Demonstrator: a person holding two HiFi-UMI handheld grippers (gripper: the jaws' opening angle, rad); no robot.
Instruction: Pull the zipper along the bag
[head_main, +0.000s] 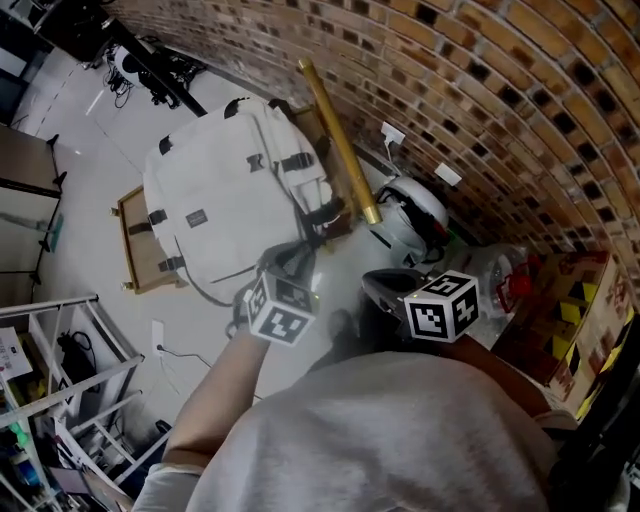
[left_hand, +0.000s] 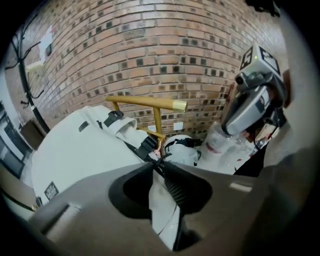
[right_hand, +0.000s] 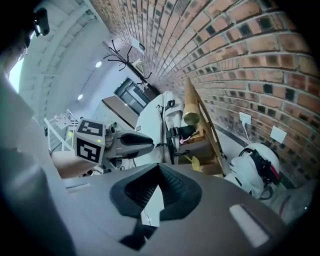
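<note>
A white backpack (head_main: 225, 190) (left_hand: 80, 150) (right_hand: 150, 120) with black straps leans on a wooden stand (head_main: 135, 250) under a gold bar (head_main: 340, 140) by the brick wall. My left gripper (head_main: 303, 252) (left_hand: 159, 164) (right_hand: 159, 145) is at the bag's right side. Its jaws stand a little apart, with the black zipper pull (left_hand: 158, 159) between the tips. My right gripper (head_main: 372, 283) (right_hand: 159, 167) (left_hand: 229, 127) hangs in the air to the right of the left one, shut with nothing in it, apart from the bag.
A white helmet (head_main: 410, 215) (left_hand: 182, 150) (right_hand: 255, 167) lies on the floor right of the stand. Beyond it sit a clear plastic bag (head_main: 490, 270) and a cardboard box (head_main: 580, 300). A metal rack (head_main: 60, 370) stands at the lower left. The brick wall (head_main: 480, 90) runs behind.
</note>
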